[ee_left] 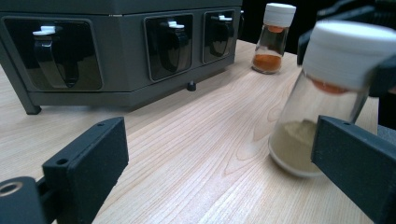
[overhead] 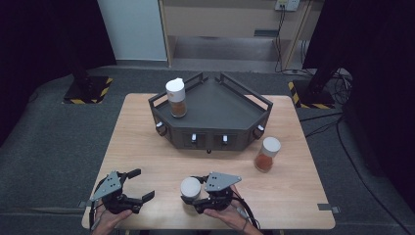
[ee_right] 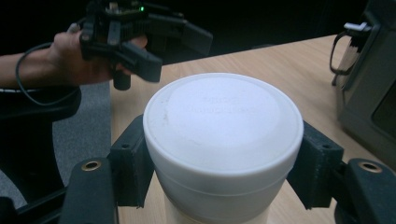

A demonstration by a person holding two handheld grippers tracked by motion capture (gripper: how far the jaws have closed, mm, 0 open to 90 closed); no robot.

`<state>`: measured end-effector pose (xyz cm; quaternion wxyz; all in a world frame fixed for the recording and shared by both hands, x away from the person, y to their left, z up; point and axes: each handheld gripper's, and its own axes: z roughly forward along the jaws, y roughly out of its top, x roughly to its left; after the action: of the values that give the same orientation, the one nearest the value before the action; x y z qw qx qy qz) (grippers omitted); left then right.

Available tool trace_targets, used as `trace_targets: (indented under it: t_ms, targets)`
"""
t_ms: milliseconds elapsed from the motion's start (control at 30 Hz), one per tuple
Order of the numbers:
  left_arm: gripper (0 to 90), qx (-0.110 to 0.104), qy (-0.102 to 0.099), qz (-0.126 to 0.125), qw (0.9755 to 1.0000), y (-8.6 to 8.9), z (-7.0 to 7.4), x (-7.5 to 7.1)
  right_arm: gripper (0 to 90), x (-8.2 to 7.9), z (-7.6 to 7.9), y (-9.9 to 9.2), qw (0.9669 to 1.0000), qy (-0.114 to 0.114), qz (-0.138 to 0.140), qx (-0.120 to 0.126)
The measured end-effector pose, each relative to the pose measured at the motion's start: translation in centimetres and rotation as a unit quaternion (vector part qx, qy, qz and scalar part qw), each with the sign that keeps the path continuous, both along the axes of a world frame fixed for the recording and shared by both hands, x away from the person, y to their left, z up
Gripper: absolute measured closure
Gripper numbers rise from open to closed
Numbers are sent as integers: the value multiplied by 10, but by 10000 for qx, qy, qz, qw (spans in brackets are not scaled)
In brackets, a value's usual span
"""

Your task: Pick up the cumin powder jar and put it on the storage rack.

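White-capped spice jar clamped at lower centre of frame.
Gripped at the cap by right gripper, presumably for lifting toward rack (upper centre); left gripper idle, jaws wide, lower left.

My black right gripper clamps a white-capped jar of beige powder; the table is pale wood grain.

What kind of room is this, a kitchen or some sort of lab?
Most likely a lab or recording studio, not a kitchen. A lone wooden table stands on grey carpet between black curtains, stand bases carry hazard-striped tape, and a person works spice jars with the hand-held right gripper and left gripper.
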<state>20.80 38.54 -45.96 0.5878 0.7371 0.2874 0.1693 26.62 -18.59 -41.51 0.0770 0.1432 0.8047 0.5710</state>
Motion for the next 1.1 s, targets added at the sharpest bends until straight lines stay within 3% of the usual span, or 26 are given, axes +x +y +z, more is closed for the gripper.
trace_targets:
  t_ms: [267,433,667,933,1100]
  targets:
    - [27,4,5,-1,10000,0,0,0,334,5,27,-9,9999,-69,-135,61]
    - [27,-1,15,2,10000,0,0,0,334,12,48,-11,9997,-95,-204,-72]
    - [27,7,36,3,10000,-1,0,0,334,18,69,-14,9995,-111,-302,-17]
    - [27,47,51,-2,10000,-2,1,1,334,29,104,-15,9990,-235,-381,-3]
    - [27,88,56,-17,9999,-3,2,2,334,41,125,-17,9983,-216,-531,139]
